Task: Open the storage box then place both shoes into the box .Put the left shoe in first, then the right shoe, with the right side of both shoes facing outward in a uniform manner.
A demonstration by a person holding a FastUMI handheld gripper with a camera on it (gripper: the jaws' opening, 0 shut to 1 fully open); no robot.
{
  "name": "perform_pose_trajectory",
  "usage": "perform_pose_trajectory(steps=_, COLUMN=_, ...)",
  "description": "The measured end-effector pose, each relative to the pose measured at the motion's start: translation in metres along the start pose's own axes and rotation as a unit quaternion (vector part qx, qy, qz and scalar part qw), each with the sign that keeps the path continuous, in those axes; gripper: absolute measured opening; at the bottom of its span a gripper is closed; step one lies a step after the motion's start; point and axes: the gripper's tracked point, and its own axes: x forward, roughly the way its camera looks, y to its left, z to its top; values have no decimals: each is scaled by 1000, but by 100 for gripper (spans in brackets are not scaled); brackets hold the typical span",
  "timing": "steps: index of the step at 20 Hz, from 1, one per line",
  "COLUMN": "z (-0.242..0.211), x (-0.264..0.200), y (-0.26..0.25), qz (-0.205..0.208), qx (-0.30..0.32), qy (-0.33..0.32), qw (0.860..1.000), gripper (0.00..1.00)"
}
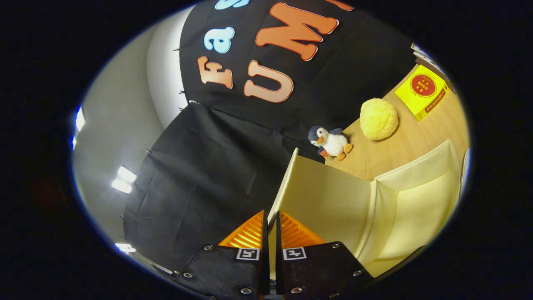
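My gripper [270, 221] is shut on the edge of the cream storage box's lid [329, 196]; both orange fingers [291, 233] press on the thin panel from either side. The lid is swung up and stands on edge, seen tilted. Beyond the hinge, the cream box body [420, 200] shows its pale open inside. The view is rolled strongly, so the wooden table [399, 146] runs up the right side.
A small plush penguin [331, 142] lies on the table just past the lid's far corner. A yellow bumpy ball [378, 118] sits beyond it, and a yellow carton with a red disc [422, 92] lies farther off.
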Motion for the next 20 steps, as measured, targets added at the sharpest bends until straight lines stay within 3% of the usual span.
perform_pose_trajectory(steps=2, z=-6, x=23, y=-6, qz=-23, qx=-16, qy=7, qw=1000, gripper=10)
perform_pose_trajectory(steps=4, z=-9, x=29, y=-12, qz=-52, qx=-42, qy=13, qw=998, gripper=23)
perform_pose_trajectory(steps=5, z=-9, x=28, y=-13, qz=-62, qx=-50, qy=10, qw=997, gripper=48)
perform_pose_trajectory(steps=7, z=-2, x=24, y=-17, qz=-74, qx=-61, qy=-1, qw=995, gripper=82)
perform_pose_trajectory(steps=9, z=9, x=10, y=-30, qz=-99, qx=-73, qy=-14, qw=992, gripper=96)
perform_pose_trajectory(steps=14, z=46, x=-46, y=-73, qz=-170, qx=-97, qy=-51, qw=979, gripper=97)
perform_pose_trajectory(steps=20, z=82, x=-140, y=-129, qz=-263, qx=-159, qy=-85, qw=948, gripper=98)
